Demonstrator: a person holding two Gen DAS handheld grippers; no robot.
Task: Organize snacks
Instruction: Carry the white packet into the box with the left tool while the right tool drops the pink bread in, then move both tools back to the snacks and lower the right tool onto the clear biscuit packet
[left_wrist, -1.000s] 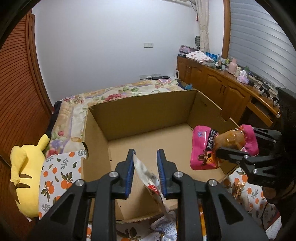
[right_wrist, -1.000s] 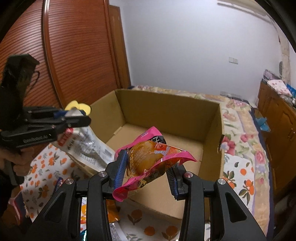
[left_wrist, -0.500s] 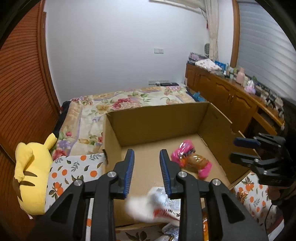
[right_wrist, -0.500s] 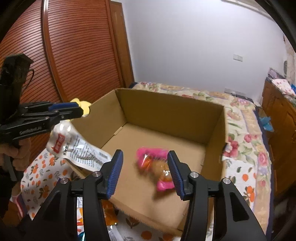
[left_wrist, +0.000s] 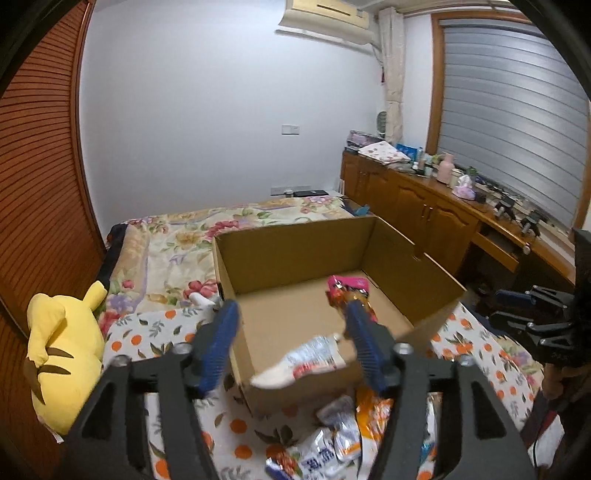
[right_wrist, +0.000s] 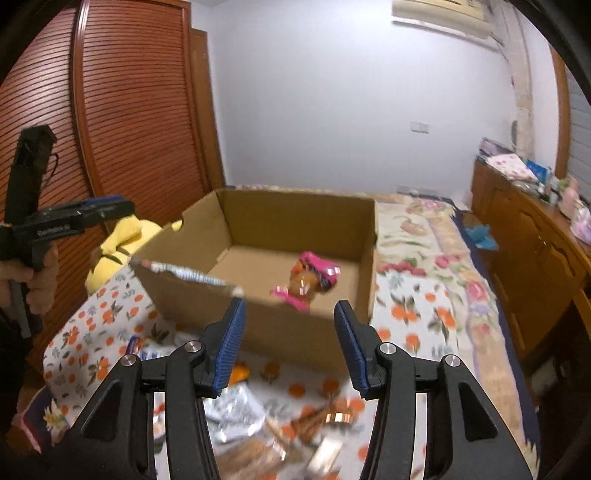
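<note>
An open cardboard box (left_wrist: 295, 240) stands on the bed; it also shows in the right wrist view (right_wrist: 295, 210). A pink snack packet (left_wrist: 347, 288) lies on its floor, also in the right wrist view (right_wrist: 310, 277). A white and red snack packet (left_wrist: 306, 362) rests on the box's near wall; in the right wrist view (right_wrist: 184, 273) it lies along the rim. My left gripper (left_wrist: 291, 343) is open and empty above the box's near edge. My right gripper (right_wrist: 288, 343) is open and empty in front of the box.
Several loose snack packets (left_wrist: 332, 435) lie on the orange-print cloth (right_wrist: 92, 325) in front of the box. A yellow plush toy (left_wrist: 62, 350) sits at the left. Wooden cabinets (left_wrist: 424, 214) run along the right wall. A slatted wooden door (right_wrist: 129, 110) stands at the left.
Both grippers opened and dropped their packets. The pink packet fell into the box. The white packet fell onto the box's near wall. Both grippers pulled back and up.
</note>
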